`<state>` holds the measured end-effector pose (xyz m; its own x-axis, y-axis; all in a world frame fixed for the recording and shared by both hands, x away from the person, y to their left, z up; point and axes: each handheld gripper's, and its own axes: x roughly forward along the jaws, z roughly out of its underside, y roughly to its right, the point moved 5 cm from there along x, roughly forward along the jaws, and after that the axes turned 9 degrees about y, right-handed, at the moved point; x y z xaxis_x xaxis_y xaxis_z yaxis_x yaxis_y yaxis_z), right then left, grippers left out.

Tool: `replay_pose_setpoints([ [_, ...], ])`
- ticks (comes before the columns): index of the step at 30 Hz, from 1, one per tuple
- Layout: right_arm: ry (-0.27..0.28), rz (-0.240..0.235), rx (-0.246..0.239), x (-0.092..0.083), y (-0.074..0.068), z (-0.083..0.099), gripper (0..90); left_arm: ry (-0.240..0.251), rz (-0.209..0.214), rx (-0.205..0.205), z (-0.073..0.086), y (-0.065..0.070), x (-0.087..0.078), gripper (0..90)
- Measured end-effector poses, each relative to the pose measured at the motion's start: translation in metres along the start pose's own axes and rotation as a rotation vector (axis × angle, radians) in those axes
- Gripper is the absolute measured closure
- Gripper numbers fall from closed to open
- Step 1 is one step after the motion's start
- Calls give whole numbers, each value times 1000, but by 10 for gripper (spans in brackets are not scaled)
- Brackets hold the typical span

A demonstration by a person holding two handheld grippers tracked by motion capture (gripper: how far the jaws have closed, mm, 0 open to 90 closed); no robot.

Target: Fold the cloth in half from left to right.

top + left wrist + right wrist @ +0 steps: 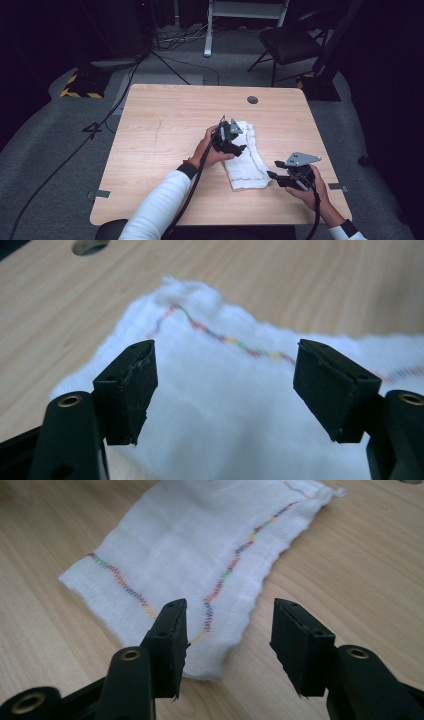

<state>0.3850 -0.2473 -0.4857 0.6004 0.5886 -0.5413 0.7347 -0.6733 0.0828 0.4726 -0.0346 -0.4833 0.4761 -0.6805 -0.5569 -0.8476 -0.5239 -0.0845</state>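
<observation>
- High view: a white cloth (245, 159) lies folded on the light wooden table (160, 135), a little right of the middle, its long side running away from the person.
- Thin multicoloured stitching (227, 575) runs along the cloth near its edges; the right gripper view shows one line down the long side and another across the near end.
- Left gripper (239, 141), held in the left hand (210, 150), sits over the far half of the cloth. In the left gripper view its jaws are spread wide, with white fabric between and below them and nothing clasped.
- Whether those jaw tips touch the cloth cannot be told.
- Right gripper (274, 169), held in the right hand (312, 187), is just beside the cloth's near right corner and points toward it. Its jaws are also parted and grasp nothing; one jaw overlaps the cloth's corner in its own view, the other stands over bare wood.
- A round hole (252, 99) sits in the table near its far edge.
- Beyond the table, a black chair (290, 42) stands on the grey floor, with cables (115, 95) trailing across the carpet.
</observation>
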Motion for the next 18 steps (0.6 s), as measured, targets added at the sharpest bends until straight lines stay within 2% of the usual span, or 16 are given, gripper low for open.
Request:
replay_pose_setpoints([
  [2, -1, 10, 4, 0, 3, 1, 489, -5, 9, 8, 3, 3, -4, 255],
  [4, -25, 31, 3, 5, 9, 5, 485, -23, 46, 18, 15, 15, -13, 256],
  [7, -47, 25, 6, 10, 12, 9, 488, -51, 105, 19, 29, 29, -19, 277],
  [8, -71, 7, 2, 15, 13, 14, 493, -67, 114, 30, 38, 37, -22, 277],
  [9, -71, 7, 2, 15, 13, 14, 493, -67, 114, 30, 38, 37, -22, 274],
  [12, -101, -22, -4, 23, 12, 20, 493, -85, 142, 44, 47, 51, -26, 274],
  [13, -103, -28, -6, 24, 11, 21, 493, -85, 142, 44, 47, 51, -26, 275],
  [14, -112, -32, -13, 25, 11, 22, 494, -94, 149, 73, 49, 58, -26, 275],
  [15, -117, -35, -16, 26, 10, 22, 495, -94, 149, 73, 49, 58, -26, 274],
  [16, -122, -46, -21, 27, 10, 22, 495, -104, 151, 103, 52, 63, -24, 277],
  [18, -122, -57, -20, 29, 9, 24, 498, -121, 147, 116, 55, 65, -22, 274],
])
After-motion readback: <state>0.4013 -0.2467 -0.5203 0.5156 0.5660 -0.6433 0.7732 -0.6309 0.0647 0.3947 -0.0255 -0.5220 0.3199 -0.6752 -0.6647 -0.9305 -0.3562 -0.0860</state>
